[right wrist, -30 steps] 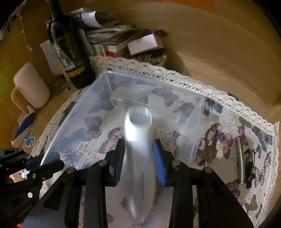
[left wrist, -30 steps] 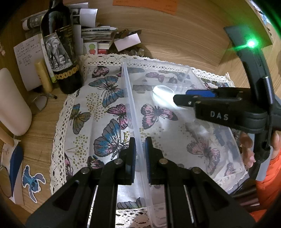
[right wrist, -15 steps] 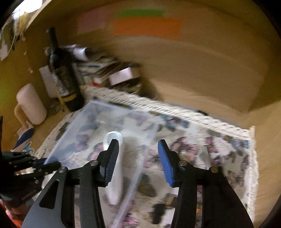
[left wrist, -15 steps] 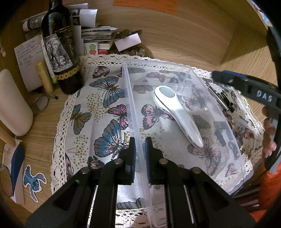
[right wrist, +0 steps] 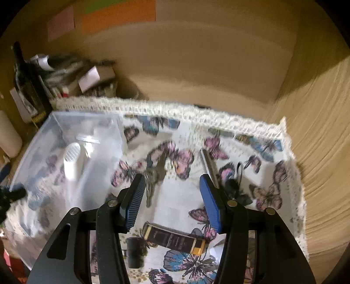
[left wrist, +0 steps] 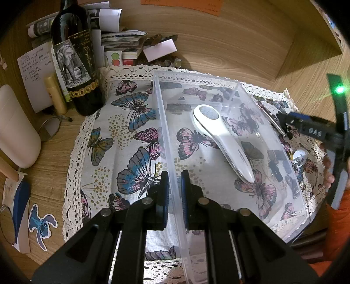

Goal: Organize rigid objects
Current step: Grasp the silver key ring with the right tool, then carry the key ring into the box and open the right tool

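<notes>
Pinching the clear bin [left wrist: 273,135] wall, left tool [left wrist: 174,192]; right tool [right wrist: 172,196] opening, empty.

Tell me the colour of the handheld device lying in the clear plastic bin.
White handheld device with a greyish round face at its head; the left wrist view shows it best.

Clutter along the back and left of the wooden counter [left wrist: 229,50]

At the upper left of the left wrist view a dark wine bottle [left wrist: 76,63] with an elephant label stands at the corner of a lace-edged butterfly cloth [left wrist: 122,139]. Behind it lie stacked papers and booklets [left wrist: 118,37]; a handwritten note [left wrist: 36,72] leans at its left, beside a yellowish tube [left wrist: 55,96]. A cream rounded container [left wrist: 15,129] sits at the left edge, a blue cartoon sticker [left wrist: 41,225] at the lower left. Orange paper [right wrist: 118,15] hangs on the back wall.
</notes>
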A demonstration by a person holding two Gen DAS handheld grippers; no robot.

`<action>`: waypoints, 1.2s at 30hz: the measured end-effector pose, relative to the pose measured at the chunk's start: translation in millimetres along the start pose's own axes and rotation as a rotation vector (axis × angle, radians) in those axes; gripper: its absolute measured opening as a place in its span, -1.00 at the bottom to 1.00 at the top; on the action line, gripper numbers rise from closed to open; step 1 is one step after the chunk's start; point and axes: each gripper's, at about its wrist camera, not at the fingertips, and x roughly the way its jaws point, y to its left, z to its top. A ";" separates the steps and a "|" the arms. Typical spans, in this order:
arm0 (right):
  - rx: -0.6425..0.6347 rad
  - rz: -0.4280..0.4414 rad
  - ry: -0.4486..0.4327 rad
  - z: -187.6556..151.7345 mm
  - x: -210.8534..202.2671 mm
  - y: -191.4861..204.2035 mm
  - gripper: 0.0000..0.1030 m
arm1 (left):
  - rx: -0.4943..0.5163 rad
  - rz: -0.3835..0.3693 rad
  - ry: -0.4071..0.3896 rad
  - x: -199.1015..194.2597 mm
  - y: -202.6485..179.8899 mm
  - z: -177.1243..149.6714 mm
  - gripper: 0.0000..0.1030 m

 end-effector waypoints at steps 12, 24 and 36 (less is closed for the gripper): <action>-0.068 0.076 0.170 2.6 64.5 19.6 -0.06 | -0.005 -0.003 0.002 0.4 0.6 -0.4 -0.79; -0.068 0.058 0.127 3.5 71.1 18.0 -0.55 | -0.005 -0.003 0.003 0.7 1.2 -0.5 -0.79; -0.056 0.074 -0.037 8.8 -0.1 12.2 -0.55 | -0.012 -0.004 0.002 1.7 3.3 -1.5 -0.79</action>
